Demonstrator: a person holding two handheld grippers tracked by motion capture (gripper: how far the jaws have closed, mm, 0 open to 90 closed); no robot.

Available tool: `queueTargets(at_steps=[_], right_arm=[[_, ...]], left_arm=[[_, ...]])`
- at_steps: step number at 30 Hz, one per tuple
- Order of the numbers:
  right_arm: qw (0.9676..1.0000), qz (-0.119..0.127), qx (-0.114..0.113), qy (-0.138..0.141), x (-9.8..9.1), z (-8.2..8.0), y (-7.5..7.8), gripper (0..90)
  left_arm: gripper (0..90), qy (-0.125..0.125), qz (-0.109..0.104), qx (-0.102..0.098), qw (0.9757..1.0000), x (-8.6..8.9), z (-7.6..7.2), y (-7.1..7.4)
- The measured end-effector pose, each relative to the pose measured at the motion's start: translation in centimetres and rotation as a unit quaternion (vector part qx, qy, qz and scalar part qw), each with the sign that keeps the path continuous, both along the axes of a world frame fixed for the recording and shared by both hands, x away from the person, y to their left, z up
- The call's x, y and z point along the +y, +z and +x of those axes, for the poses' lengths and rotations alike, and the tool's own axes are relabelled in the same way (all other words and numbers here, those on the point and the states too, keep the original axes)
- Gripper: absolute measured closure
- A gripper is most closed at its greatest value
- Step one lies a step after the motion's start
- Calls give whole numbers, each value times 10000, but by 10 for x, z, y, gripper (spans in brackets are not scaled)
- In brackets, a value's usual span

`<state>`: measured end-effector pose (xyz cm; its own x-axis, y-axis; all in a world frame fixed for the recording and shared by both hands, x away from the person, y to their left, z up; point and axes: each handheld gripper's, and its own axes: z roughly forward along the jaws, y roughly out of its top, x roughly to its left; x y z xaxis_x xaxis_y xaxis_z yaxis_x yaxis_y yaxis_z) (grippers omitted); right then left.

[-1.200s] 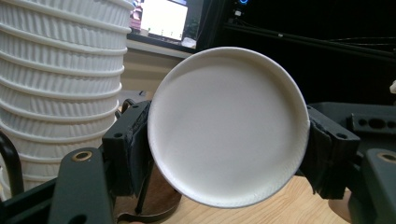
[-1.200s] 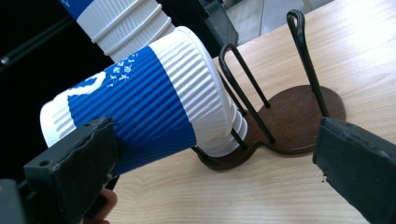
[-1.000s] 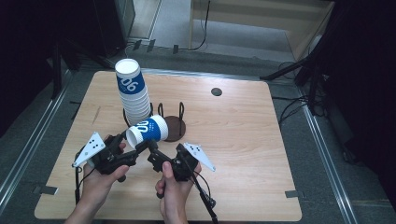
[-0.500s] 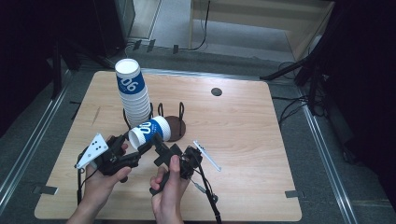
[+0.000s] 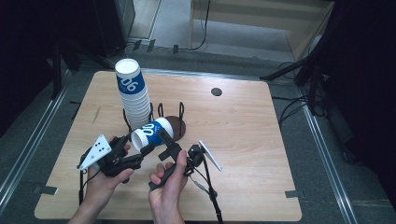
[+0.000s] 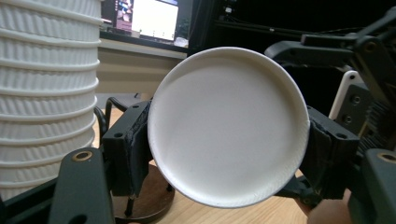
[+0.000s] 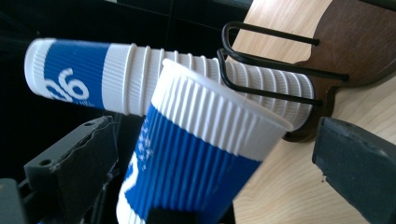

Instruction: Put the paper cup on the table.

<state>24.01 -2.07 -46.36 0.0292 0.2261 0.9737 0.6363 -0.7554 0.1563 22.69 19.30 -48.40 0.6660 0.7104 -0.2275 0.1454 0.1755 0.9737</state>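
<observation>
1. High view: your left gripper (image 5: 140, 151) holds a single paper cup (image 5: 152, 132) on its side, just in front of the tall stack of cups (image 5: 133, 95) standing in the wire holder (image 5: 170, 114) on the wooden table (image 5: 243, 140). Your right gripper (image 5: 170, 151) sits just beside the cup.
2. Left gripper view: your jaws are closed on the single paper cup (image 6: 229, 126), pads pressing opposite sides near its flat, smooth white base. Squeeze harder and the thin paper wall could buckle; ease off and it could slip.
3. Right gripper view: your jaws stand wide apart either side of the single paper cup (image 7: 196, 158), gripping nothing. The cup is ribbed, blue-banded, with a white upper section. Swing carelessly and you may knock the leaning stack of cups (image 7: 187, 79) out of its thin black wire holder (image 7: 261, 60).
</observation>
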Motion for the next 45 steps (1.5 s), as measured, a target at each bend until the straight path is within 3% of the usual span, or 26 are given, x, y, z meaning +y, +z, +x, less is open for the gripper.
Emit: queueTargets(at_steps=[6,13,18,28,34,45], right_arm=[[9992,366,151,39,-1,5,-1,0],[9979,563,321,78,0,11,-7,0],[9973,673,297,18,-2,14,-9,0],[9940,971,472,185,2,20,-17,0],[9916,1189,459,208,1,21,-18,55],[9903,1300,437,224,2,22,-22,143]], left_arm=[[284,-52,50,-38,10000,-5,-1,-2],[284,-122,75,-73,9999,-8,-2,-2],[285,-128,71,-101,9998,-6,-2,-1],[285,-181,95,-120,9997,-7,-3,-1],[285,-189,109,-137,9997,-5,-2,-1],[271,-155,131,-97,9997,-1,-1,-1]])
